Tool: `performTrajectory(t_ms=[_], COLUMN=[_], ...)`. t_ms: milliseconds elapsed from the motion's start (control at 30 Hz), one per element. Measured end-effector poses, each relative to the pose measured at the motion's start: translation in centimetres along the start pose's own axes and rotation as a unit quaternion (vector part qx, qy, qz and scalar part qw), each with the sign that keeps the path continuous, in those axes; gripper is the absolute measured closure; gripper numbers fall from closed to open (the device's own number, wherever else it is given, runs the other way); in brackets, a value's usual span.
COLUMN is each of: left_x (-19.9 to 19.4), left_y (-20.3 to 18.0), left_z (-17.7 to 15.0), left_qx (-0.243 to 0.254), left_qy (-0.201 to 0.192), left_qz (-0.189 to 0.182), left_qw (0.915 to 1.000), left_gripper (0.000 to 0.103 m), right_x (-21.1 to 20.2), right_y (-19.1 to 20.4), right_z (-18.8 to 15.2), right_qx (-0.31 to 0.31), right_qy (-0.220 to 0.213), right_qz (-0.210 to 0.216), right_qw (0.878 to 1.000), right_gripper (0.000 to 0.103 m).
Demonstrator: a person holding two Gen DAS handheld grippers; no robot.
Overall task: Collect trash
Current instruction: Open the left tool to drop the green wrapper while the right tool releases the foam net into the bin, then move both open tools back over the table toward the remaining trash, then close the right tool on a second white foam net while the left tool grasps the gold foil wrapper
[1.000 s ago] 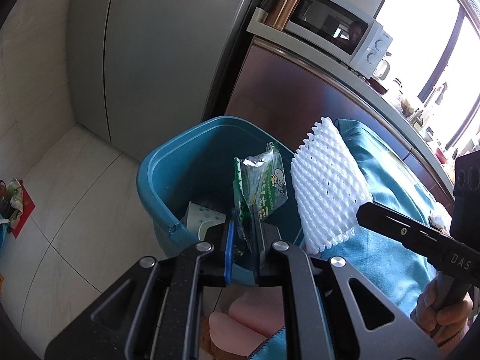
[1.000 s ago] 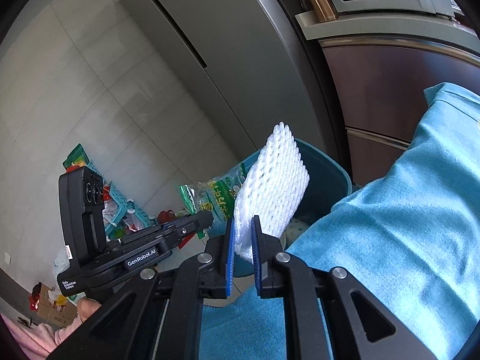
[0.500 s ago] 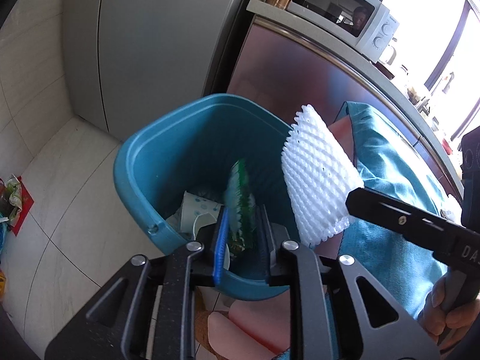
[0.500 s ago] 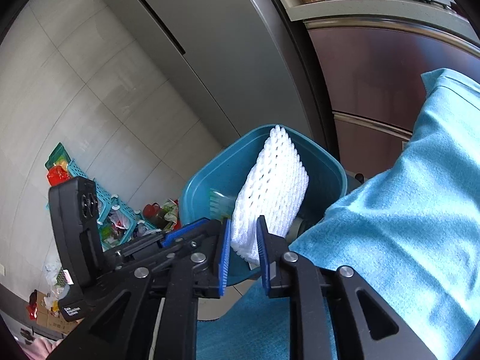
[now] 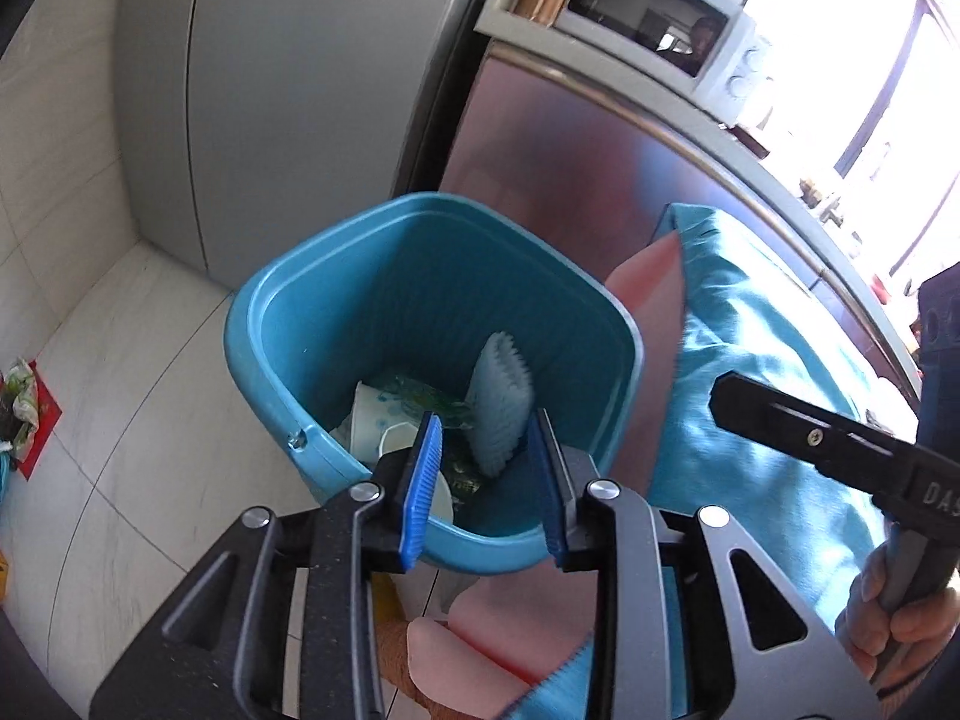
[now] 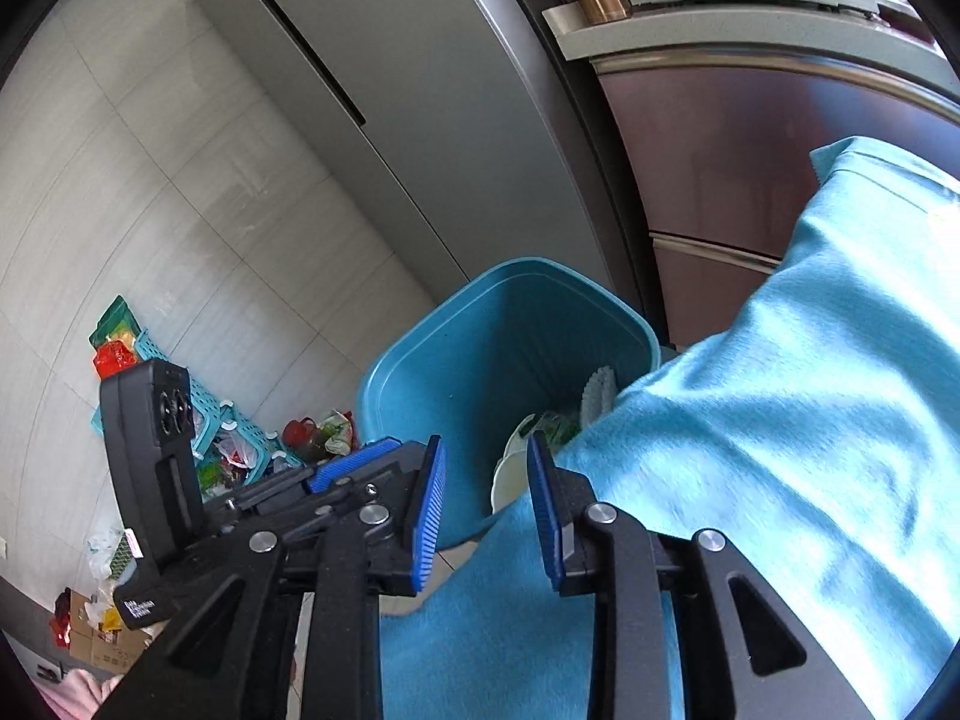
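A blue trash bin (image 5: 270,324) (image 6: 420,360) stands on the floor by the fridge. Inside it lie a white foam net (image 5: 501,408) (image 6: 597,393), a green snack wrapper (image 5: 429,399) and a white paper cup (image 5: 375,426). My left gripper (image 5: 487,477) hovers over the bin's near rim, its jaws opening with nothing between them. My right gripper (image 6: 487,501) hangs over the bin's near side and a blue cloth, jaws opening too and empty. In the left wrist view the right gripper's body (image 5: 840,444) shows at the right, held by a hand (image 5: 888,618).
A grey fridge (image 5: 288,90) and a brown cabinet (image 5: 570,138) with a microwave (image 5: 660,18) stand behind the bin. A blue cloth (image 6: 780,420) covers the surface at right. Baskets and bags (image 6: 240,438) clutter the floor at left.
Both grippers opened. The green wrapper dropped from the left one and the foam net from the right one; both now lie in the bin.
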State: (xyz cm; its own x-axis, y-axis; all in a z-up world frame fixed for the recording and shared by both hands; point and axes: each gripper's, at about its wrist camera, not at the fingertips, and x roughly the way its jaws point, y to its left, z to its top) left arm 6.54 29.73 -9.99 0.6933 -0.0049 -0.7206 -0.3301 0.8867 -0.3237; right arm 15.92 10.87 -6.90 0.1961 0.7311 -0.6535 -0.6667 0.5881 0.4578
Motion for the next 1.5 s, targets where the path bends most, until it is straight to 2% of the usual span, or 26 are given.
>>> performTrajectory(t_ms=[233,467,667,933,1133,1267,1467,1500], left_x=[-3.2,-5.1,-4.5,-3.4,-2.0,-1.2,-0.8,-0.7], left_y=[-3.5,-9.6,-15.3,-22.3,-26.2,-27.8,-29.7,-29.9], left_z=[-0.3,-1.5,-3.4,-5.7,-6.7,-7.1,-7.5,-7.6], left_qx=[0.049,0.117,0.17,0.22,0.247,0.256,0.268,0.27], left_qy=[-0.033,-0.039,-0.016,0.009,0.026,0.037,0.041,0.042], left_qz=[-0.041,-0.114,-0.157,-0.196,-0.209,-0.215,-0.218,-0.218], left_qw=[0.9974,0.9858,0.9727,0.9555,0.946,0.9418,0.9373,0.9369], left_gripper=[0.059,0.055,0.055,0.055,0.055,0.055,0.055,0.055], right_x=[-5.1,-12.5,-18.8,-25.4,-27.2,-27.1,-25.8,-25.5], right_y=[0.5,-0.9,-4.4,-10.6,-14.3,-16.1,-17.9,-18.0], right_z=[-1.8,-4.2,-6.6,-9.0,-9.0,-8.6,-8.3,-8.3], right_qx=[-0.036,-0.034,0.005,0.063,0.075,0.075,0.081,0.082], right_qy=[-0.037,-0.094,-0.138,-0.183,-0.195,-0.187,-0.163,-0.16], right_qz=[-0.01,-0.05,-0.119,-0.204,-0.273,-0.299,-0.312,-0.312], right_qw=[0.999,0.994,0.983,0.96,0.939,0.933,0.932,0.933], right_gripper=[0.07,0.065,0.065,0.065,0.064,0.056,0.056,0.06])
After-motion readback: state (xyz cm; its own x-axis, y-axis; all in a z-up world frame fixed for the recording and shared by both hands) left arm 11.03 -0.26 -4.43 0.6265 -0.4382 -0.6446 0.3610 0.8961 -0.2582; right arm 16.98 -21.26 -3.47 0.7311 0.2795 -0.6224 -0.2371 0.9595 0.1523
